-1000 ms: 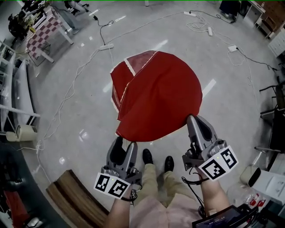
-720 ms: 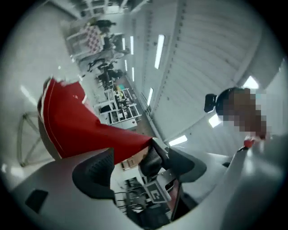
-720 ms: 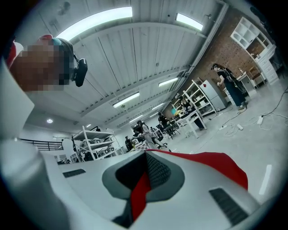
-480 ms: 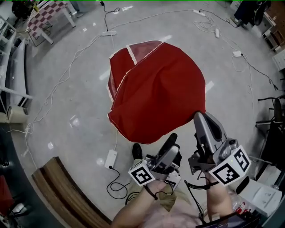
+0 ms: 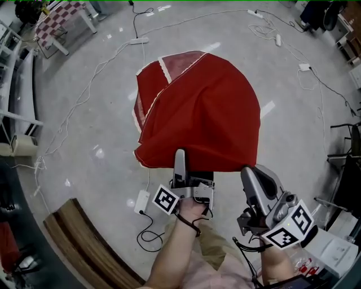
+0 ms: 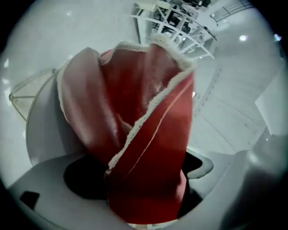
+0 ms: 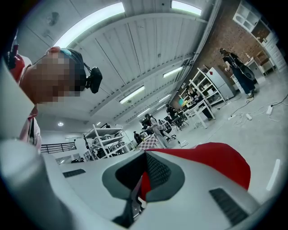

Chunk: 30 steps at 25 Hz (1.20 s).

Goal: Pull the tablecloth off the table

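The red tablecloth (image 5: 203,113) with a white trimmed edge hangs spread in the air above the floor. My right gripper (image 5: 252,172) is shut on its lower right corner; in the right gripper view red cloth (image 7: 225,161) shows pinched between the jaws of the right gripper (image 7: 143,179). My left gripper (image 5: 193,169) sits at the cloth's lower edge, left of the right one. Its jaws have just been opening and stand wide. In the left gripper view a fold of the tablecloth (image 6: 148,148) hangs between them, with the pads of the left gripper (image 6: 144,179) apart from it.
Cables and a power strip (image 5: 141,201) lie on the shiny floor. A checkered table (image 5: 62,14) stands far left, a wooden board (image 5: 84,237) at lower left, and a white object (image 5: 333,248) at lower right. The person's trousers (image 5: 217,251) are below the grippers.
My left gripper has swung from the lower left to the right, rolled over, and come to the cloth's lower edge with wider jaws. The right gripper kept its hold.
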{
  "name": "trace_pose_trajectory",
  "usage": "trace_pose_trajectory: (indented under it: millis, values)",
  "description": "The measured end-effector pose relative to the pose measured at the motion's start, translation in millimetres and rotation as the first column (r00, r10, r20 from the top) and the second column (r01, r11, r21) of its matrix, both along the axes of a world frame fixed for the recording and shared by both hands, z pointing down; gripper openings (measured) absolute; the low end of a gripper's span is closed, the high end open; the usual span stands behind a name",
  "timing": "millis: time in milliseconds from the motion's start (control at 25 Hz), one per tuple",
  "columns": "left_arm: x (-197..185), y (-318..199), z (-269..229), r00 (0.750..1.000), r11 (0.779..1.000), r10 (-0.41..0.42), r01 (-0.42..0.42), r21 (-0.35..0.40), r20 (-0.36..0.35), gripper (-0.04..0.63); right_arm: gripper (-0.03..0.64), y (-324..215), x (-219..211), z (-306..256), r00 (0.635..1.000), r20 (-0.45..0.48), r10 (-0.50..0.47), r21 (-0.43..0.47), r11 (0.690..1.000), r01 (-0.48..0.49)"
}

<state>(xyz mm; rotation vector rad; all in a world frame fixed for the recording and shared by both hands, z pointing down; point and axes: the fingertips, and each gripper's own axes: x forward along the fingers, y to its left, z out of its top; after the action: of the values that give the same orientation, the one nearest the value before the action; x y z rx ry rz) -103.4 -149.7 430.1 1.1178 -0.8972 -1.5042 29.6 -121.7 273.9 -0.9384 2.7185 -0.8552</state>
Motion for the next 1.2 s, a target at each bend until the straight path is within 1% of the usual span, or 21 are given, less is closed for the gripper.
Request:
trace_pose_trajectory:
  millis: [80, 160, 200, 240, 280, 400, 440, 480, 520, 560, 600, 640, 680, 720, 760, 800, 880, 960, 1000, 1120, 1200]
  values:
    - [-11, -6, -1, 0.999, 1.0, -0.014, 0.015, -0.01, 0.045, 0.52, 0.017, 1, 2, 2, 1.0, 0.008, 0.002, -0.004, 1.0, -0.002]
    - [-18, -11, -2, 0.995, 1.0, -0.001, 0.004, -0.029, 0.103, 0.499, 0.017, 2, 3, 5, 1.0, 0.017, 0.005, -0.009, 1.0, -0.005]
    - [-19, -13, -2, 0.99, 0.999, 0.015, -0.009, -0.046, 0.142, 0.449, 0.017, 3, 4, 6, 1.0, 0.02, 0.005, -0.011, 1.0, -0.005]
    - [-20, -14, -1, 0.984, 0.998, 0.032, -0.02, -0.067, 0.175, 0.341, 0.017, 4, 4, 7, 1.0, 0.019, 0.004, -0.011, 1.0, -0.004]
    - [-20, -15, 1, 0.979, 0.996, 0.047, -0.029, -0.09, 0.197, 0.261, 0.017, 5, 5, 8, 1.0, 0.015, 0.003, -0.01, 1.0, -0.003]
    - [-22, -18, 2, 0.963, 0.986, 0.098, -0.059, -0.156, 0.25, 0.06, 0.017, 8, 2, 13, 1.0, 0.003, 0.014, -0.013, 1.0, -0.014]
    - [-24, -18, -1, 0.953, 0.983, 0.113, -0.066, -0.172, 0.283, 0.039, 0.017, 9, 1, 14, 1.0, 0.005, 0.024, -0.015, 1.0, -0.024]
    - [-27, -17, -6, 0.937, 0.98, 0.129, -0.07, -0.186, 0.326, 0.035, 0.017, 10, 1, 16, 0.999, 0.009, 0.035, -0.019, 0.999, -0.035]
    - [-29, -16, -11, 0.913, 0.976, 0.148, -0.073, -0.206, 0.379, 0.034, 0.017, 10, 2, 17, 0.999, 0.015, 0.045, -0.024, 0.999, -0.045]
    - [-31, -14, -16, 0.881, 0.97, 0.172, -0.073, -0.232, 0.44, 0.034, 0.017, 10, 4, 17, 0.998, 0.023, 0.055, -0.03, 0.998, -0.055]
    - [-33, -13, -22, 0.841, 0.964, 0.196, -0.07, -0.258, 0.503, 0.033, 0.017, 9, 6, 16, 0.997, 0.035, 0.066, -0.036, 0.997, -0.065]
    - [-35, -13, -30, 0.792, 0.958, 0.22, -0.065, -0.279, 0.569, 0.032, 0.017, 8, 8, 13, 0.996, 0.05, 0.079, -0.041, 0.996, -0.077]
    - [-35, -13, -40, 0.733, 0.955, 0.239, -0.059, -0.29, 0.637, 0.032, 0.017, 6, 12, 9, 0.993, 0.067, 0.094, -0.042, 0.995, -0.092]
    - [-34, -15, -53, 0.669, 0.956, 0.249, -0.055, -0.287, 0.7, 0.032, 0.017, 4, 16, 4, 0.991, 0.08, 0.111, -0.04, 0.993, -0.108]
    - [-32, -16, -67, 0.611, 0.959, 0.251, -0.053, -0.277, 0.751, 0.032, 0.017, 2, 20, -2, 0.988, 0.091, 0.128, -0.033, 0.992, -0.125]
    - [-28, -18, -80, 0.562, 0.963, 0.249, -0.053, -0.266, 0.789, 0.032, 0.017, 0, 23, -8, 0.985, 0.098, 0.142, -0.024, 0.99, -0.141]
    - [-23, -20, -103, 0.484, 0.967, 0.243, -0.057, -0.247, 0.841, 0.032, 0.017, -2, 27, -23, 0.98, 0.114, 0.164, 0.002, 0.986, -0.165]
    - [-18, -23, -123, 0.423, 0.973, 0.23, -0.072, -0.221, 0.876, 0.032, 0.017, -5, 30, -37, 0.975, 0.132, 0.179, 0.036, 0.982, -0.185]
    - [-15, -23, -133, 0.401, 0.975, 0.223, -0.083, -0.207, 0.889, 0.032, 0.017, -6, 32, -45, 0.973, 0.141, 0.185, 0.052, 0.98, -0.194]
    - [-4, -18, -162, 0.349, 0.978, 0.203, -0.11, -0.175, 0.915, 0.032, 0.017, -3, 39, -69, 0.966, 0.163, 0.199, 0.087, 0.973, -0.215]
    - [4, -12, -181, 0.32, 0.981, 0.184, -0.123, -0.151, 0.93, 0.032, 0.017, 2, 44, -85, 0.962, 0.179, 0.205, 0.112, 0.968, -0.226]
